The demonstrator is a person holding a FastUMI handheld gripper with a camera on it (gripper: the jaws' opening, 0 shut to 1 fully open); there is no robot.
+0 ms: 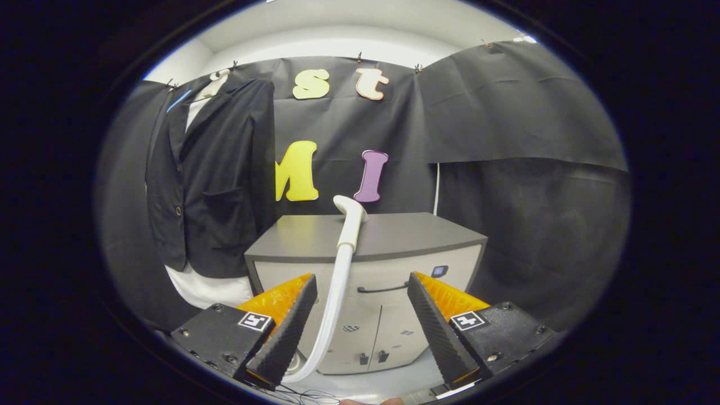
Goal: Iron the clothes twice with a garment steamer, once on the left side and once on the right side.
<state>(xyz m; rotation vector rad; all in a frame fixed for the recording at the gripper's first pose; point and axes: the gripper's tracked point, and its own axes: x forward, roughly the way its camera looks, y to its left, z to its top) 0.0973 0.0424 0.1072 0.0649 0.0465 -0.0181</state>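
Tongs (363,326) wide open, gripping nothing. Steamer (350,216) standing upright just ahead of fingers, head resting against top front edge of cabinet (315,233), white hose (332,304) curving down between fingers, closer to left one, not touching. Dark jacket (211,174) hanging on booth wall beyond, left of cabinet, over white shirt (211,289) showing below hem.
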